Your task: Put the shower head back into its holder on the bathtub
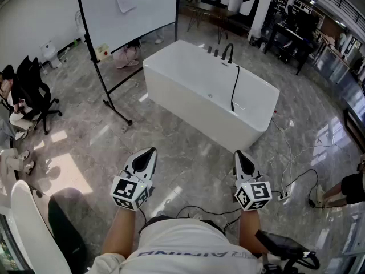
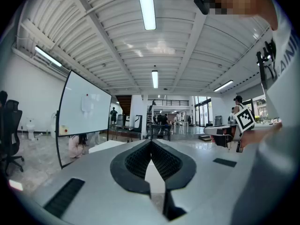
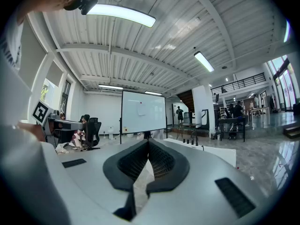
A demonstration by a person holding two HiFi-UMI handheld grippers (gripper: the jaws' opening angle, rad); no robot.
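Note:
A white freestanding bathtub (image 1: 188,90) stands on the grey marble floor ahead of me, with a black tap (image 1: 228,52) and knobs on its far rim. From the tap a black hose (image 1: 234,84) hangs down into the tub; I cannot make out the shower head at its end. Both grippers are held level near my body, well short of the tub. My left gripper (image 1: 151,150) is shut and empty, its jaws meeting at the tip (image 2: 151,142). My right gripper (image 1: 238,153) is also shut with nothing in it (image 3: 148,142). The tub shows in the right gripper view (image 3: 213,153).
A whiteboard (image 1: 128,7) on a black stand (image 1: 114,108) is left of the tub. Cables (image 1: 288,178) trail over the floor at the right. An office chair (image 1: 35,93) and a seated person are far left; another person's legs (image 1: 345,190) are at the right edge.

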